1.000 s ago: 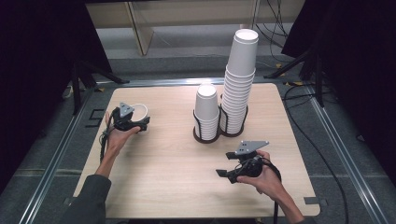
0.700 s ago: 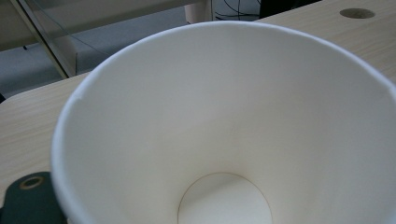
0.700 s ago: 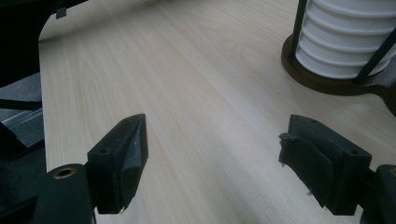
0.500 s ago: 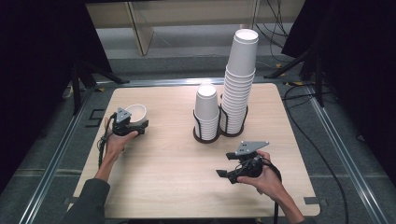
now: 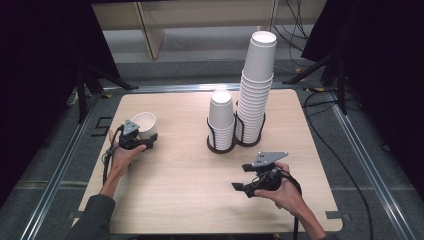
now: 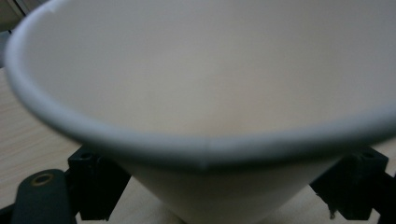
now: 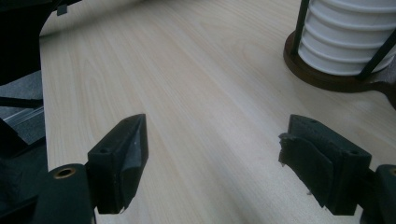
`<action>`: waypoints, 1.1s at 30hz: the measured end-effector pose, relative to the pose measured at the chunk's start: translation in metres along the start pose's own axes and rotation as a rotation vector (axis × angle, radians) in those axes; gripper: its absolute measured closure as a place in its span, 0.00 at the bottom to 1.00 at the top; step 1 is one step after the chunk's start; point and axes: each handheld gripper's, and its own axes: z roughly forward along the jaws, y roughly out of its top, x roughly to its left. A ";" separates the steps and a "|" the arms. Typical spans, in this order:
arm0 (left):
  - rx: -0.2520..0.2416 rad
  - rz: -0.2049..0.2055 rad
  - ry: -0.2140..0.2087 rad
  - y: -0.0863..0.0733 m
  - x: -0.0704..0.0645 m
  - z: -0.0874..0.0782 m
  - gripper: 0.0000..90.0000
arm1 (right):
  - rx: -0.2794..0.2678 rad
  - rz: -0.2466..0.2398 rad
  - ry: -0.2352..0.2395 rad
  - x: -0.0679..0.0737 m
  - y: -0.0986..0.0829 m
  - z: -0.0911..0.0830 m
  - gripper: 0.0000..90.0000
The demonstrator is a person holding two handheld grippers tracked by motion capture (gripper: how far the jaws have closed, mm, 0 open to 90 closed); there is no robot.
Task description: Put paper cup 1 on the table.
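Held cup: one white paper cup (image 5: 144, 123) is sitting between the jaws of the left gripper (image 5: 142, 141), mouth up and tilted, at the left side of the table, well apart from the cup stacks. In the left gripper view the white paper cup (image 6: 205, 93) is showing its rolled rim and tapering wall, with one black jaw lying on either side of the lower wall.
Left gripper: its jaws are pinching the white paper cup; the person's left hand (image 5: 120, 157) is gripping the tool from behind, with a cable trailing along the forearm.
Right gripper: the right gripper (image 5: 245, 177) is resting low over the near right part of the table, held by the person's right hand (image 5: 282, 192); in the right gripper view the right gripper (image 7: 210, 158) is showing its two jaws spread wide with bare wood between them.
Cup stacks, count: two stacks are standing side by side: a short stack of white paper cups (image 5: 221, 119) and a tall stack of white paper cups (image 5: 256, 82), touching or nearly so.
Holder, count: one dark wire double-ring cup holder (image 5: 220, 146) is carrying both stacks at centre table.
Surface: one light wooden table with rounded corners (image 5: 180, 180) is bearing everything.
Room: grey floor (image 5: 375, 150), metal rails beside the table, black curtains on both sides.
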 end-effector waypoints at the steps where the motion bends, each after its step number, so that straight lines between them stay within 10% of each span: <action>1: 0.003 -0.004 0.000 -0.001 0.001 -0.001 0.16 | -0.001 -0.002 -0.001 0.000 0.000 0.000 0.25; 22: 0.056 -0.007 -0.013 -0.007 -0.003 -0.039 0.16 | -0.011 0.006 -0.009 -0.001 -0.002 -0.003 0.25; 33: 0.014 0.020 0.001 -0.003 -0.032 -0.077 0.16 | -0.033 0.019 -0.035 -0.004 -0.002 -0.008 0.25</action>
